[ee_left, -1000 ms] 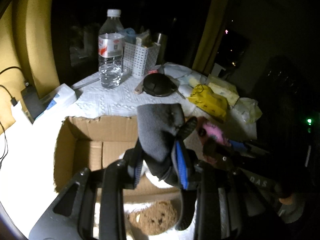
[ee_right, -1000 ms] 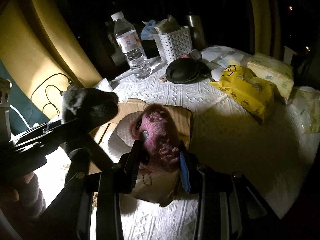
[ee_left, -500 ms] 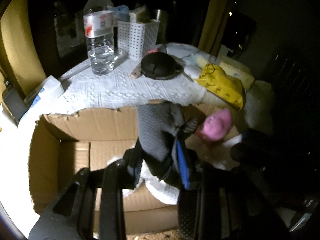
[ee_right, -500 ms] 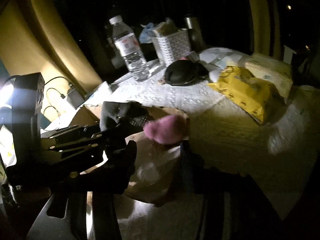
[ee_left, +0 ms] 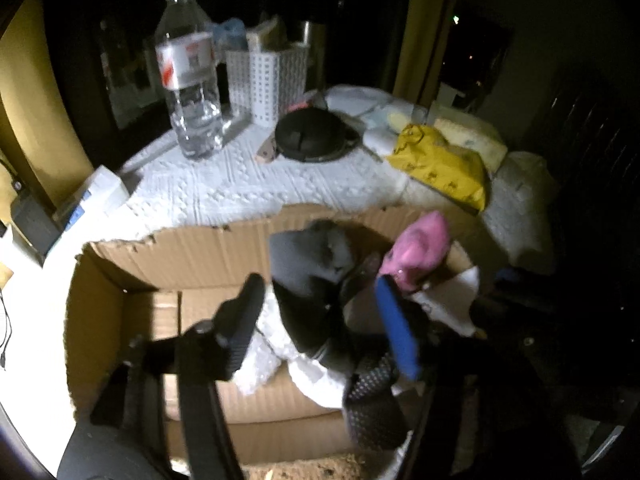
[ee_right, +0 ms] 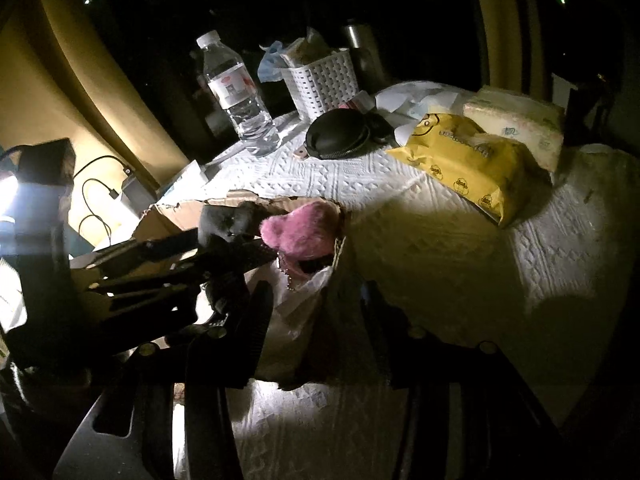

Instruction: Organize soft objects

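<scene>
A torn cardboard box [ee_left: 208, 240] stands on the white table. A grey soft toy [ee_left: 316, 264] lies inside it on a white fluffy thing [ee_left: 264, 360]. My left gripper [ee_left: 320, 320] is over the box with its jaws spread apart, the grey toy loose between them. A pink plush toy [ee_left: 420, 248] rests at the box's right edge, also in the right wrist view [ee_right: 304, 232]. My right gripper [ee_right: 316, 312] is open just behind the pink toy, fingers in shadow. The grey toy [ee_right: 228, 220] and the left gripper's frame show at the left there.
A water bottle [ee_left: 190, 76], a white perforated basket [ee_left: 268, 76], a black round case [ee_left: 312, 136], a yellow wipes pack [ee_right: 468, 160] and tissue packs [ee_right: 520, 120] stand behind the box. A white box [ee_left: 96, 196] and charger cables [ee_right: 96, 196] lie left.
Both grippers came down over the box and opened. The grey toy and the pink toy were let go and now lie in the box.
</scene>
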`<state>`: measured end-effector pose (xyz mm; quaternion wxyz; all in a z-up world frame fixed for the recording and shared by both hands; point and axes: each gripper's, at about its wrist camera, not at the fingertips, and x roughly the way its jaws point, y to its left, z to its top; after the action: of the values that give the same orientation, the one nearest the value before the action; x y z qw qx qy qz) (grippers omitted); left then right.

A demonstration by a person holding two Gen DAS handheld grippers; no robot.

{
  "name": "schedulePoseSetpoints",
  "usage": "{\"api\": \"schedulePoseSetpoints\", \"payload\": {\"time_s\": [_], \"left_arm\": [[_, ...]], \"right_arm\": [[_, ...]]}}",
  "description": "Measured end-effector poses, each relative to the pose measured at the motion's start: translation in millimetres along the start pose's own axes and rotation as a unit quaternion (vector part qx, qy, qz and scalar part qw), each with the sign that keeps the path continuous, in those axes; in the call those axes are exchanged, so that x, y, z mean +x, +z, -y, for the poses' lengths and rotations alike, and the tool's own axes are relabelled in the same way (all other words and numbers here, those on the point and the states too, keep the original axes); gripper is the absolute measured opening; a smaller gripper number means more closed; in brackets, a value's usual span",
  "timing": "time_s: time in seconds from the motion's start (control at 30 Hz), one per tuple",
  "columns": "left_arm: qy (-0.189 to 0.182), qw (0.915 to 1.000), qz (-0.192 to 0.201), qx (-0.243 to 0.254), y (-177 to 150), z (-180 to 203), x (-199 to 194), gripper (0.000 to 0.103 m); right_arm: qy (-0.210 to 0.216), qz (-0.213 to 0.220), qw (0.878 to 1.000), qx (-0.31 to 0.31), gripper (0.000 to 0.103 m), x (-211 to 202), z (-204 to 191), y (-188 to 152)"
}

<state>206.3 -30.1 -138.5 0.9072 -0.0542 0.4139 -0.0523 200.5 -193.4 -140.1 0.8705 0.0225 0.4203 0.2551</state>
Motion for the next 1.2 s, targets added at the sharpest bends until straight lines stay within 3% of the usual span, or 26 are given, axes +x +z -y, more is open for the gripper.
{"api": "schedulePoseSetpoints", "payload": {"time_s": [0.5, 1.2], "left_arm": [[0.006, 0.9995, 0.031, -0.007, -11.8, -7.1, -55.3, 0.067], [0.003, 0.9987, 0.050, -0.013, -54.8, -23.7, -117.3, 0.071]], "right_arm": [[-0.011, 0.014, 1.000, -0.018, 0.049, -26.8, -25.5, -9.8], [-0.020, 0.025, 0.998, -0.055, 0.050, -56.2, -79.1, -32.0]]}}
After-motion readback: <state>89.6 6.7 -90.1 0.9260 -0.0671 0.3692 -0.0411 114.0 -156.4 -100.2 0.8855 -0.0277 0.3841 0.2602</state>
